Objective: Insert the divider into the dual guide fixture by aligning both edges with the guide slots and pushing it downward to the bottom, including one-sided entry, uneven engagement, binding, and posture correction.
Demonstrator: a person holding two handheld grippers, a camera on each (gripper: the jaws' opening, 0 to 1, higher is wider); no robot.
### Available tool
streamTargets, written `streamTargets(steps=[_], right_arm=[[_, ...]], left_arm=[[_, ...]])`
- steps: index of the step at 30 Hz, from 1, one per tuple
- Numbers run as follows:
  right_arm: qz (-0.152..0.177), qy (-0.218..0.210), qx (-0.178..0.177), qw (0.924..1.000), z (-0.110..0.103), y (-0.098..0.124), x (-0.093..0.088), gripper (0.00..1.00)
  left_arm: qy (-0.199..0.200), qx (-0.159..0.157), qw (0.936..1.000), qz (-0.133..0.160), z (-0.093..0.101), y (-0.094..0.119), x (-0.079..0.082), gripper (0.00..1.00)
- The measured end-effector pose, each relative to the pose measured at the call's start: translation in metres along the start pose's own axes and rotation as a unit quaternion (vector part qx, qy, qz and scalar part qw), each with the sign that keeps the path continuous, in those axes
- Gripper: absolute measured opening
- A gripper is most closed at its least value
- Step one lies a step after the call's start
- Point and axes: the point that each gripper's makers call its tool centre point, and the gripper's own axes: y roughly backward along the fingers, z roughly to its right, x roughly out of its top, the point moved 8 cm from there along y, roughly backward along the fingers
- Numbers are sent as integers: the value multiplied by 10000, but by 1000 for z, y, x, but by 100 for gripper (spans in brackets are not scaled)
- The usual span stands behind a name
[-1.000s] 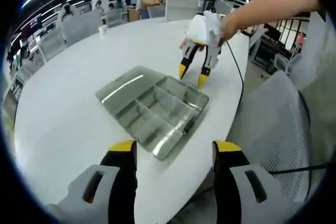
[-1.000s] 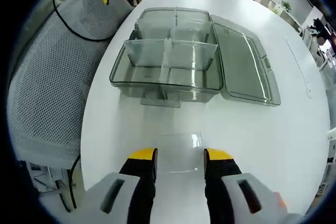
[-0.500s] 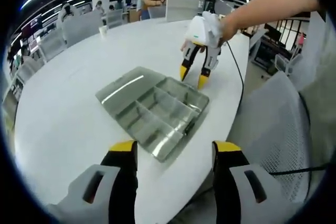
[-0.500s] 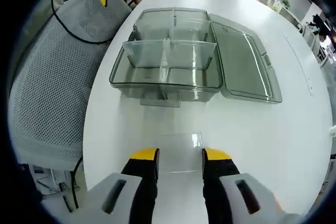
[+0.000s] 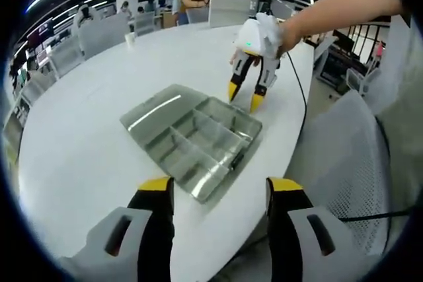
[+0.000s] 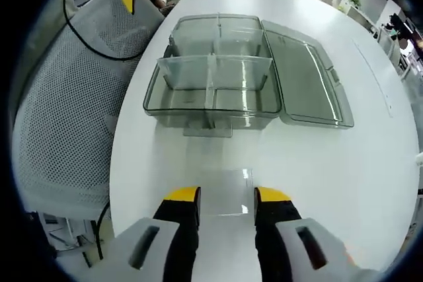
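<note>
One fixture — one divider (two grippers)

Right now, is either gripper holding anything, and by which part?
Nothing is held. The right gripper hangs open over the clear divider lying flat on the table. The left gripper is open and empty.

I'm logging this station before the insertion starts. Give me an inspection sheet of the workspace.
Surface: white round table, bare around the work.
Job's things: clear compartment box with its lid open flat beside it; clear divider lying flat on the table between the right claw's tips, whether gripped cannot be told.
Clutter: nothing seen.
Grippers: left claw open, empty, short of the box; right claw low at the divider.
Cables: black cable trailing off the table edge.
Surroundings: mesh chair; office desks, people behind.
</note>
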Motion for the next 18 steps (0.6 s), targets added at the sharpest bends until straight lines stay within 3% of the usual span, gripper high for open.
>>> streamTargets(steps=[18], right_arm=[[192,-102,-181,9996,-13,13,8,28]], left_arm=[[-135,-82,9999,66,4,-3,8,54]])
